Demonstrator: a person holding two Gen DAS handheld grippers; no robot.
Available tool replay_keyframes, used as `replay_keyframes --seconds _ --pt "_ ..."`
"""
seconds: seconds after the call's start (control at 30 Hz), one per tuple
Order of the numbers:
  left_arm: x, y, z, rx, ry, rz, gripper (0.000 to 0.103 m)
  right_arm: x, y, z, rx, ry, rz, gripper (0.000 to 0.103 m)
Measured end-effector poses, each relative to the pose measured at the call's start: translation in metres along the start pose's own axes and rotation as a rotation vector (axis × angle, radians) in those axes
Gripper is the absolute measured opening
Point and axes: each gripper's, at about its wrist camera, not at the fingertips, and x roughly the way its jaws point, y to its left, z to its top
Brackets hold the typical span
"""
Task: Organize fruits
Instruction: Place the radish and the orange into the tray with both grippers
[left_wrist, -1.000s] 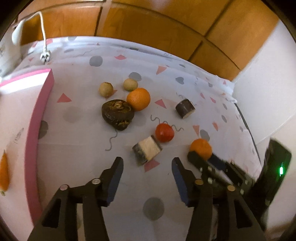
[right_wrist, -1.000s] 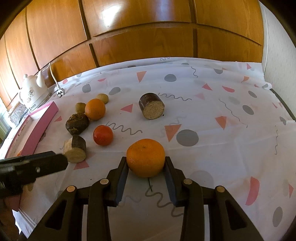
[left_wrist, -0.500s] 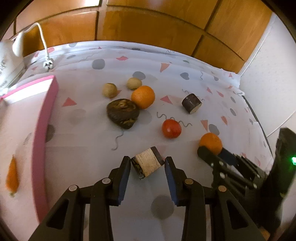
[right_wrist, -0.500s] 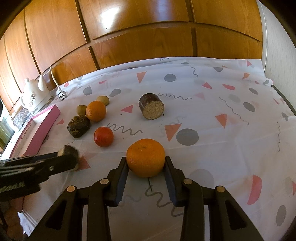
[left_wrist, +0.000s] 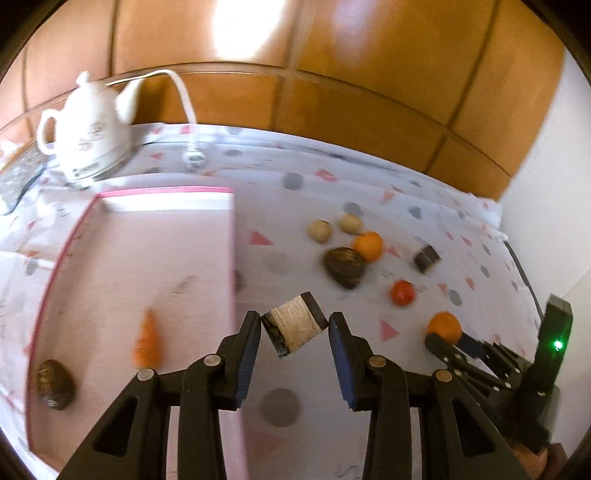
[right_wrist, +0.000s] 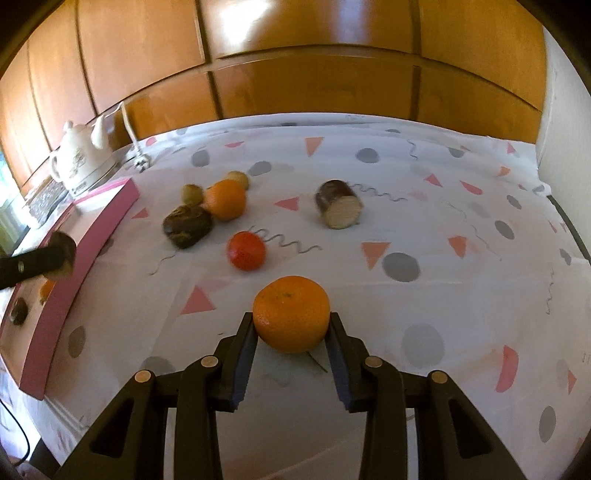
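Observation:
My left gripper (left_wrist: 294, 332) is shut on a short cut piece with a dark rind and a pale face (left_wrist: 294, 325), held above the cloth beside the pink tray (left_wrist: 232, 258). In the tray lie a small orange piece (left_wrist: 147, 341) and a dark brown fruit (left_wrist: 54, 384). My right gripper (right_wrist: 291, 332) is shut on an orange (right_wrist: 291, 314) just over the cloth. On the cloth lie a red fruit (right_wrist: 246, 254), a second orange (right_wrist: 225, 199), a dark brown lumpy fruit (right_wrist: 187, 226), two small tan fruits (left_wrist: 320, 231) and another dark-rind cut piece (right_wrist: 339, 209).
A white teapot (left_wrist: 86, 136) and a white cable with a plug (left_wrist: 192, 157) stand at the back left by the wooden panelling. A white wall (left_wrist: 546, 206) bounds the table on the right. The patterned cloth (right_wrist: 424, 229) covers the table.
The left gripper closed on the pale-faced cut piece, lifted it and swung left toward the pink tray. The right gripper kept its hold on the orange and rose slightly.

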Motion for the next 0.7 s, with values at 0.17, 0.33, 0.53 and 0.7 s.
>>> replay_keyframes --seconds 0.17,0.33,0.53,0.7 --pt "-0.009 0.032 0.001 -0.043 -0.027 0.061 0.038 -0.008 0.023 0.005 -0.036 0.001 0.051 0.037" --pt "-0.015 0.066 0.001 -0.097 -0.042 0.108 0.038 -0.017 0.06 0.015 -0.102 -0.002 0.145 0.037" --pt "-0.019 0.108 0.004 -0.172 -0.052 0.173 0.039 -0.027 0.123 0.022 -0.218 0.016 0.3 0.037" --pt "-0.025 0.141 0.003 -0.256 -0.051 0.187 0.049 -0.024 0.18 0.02 -0.322 0.053 0.408 0.037"
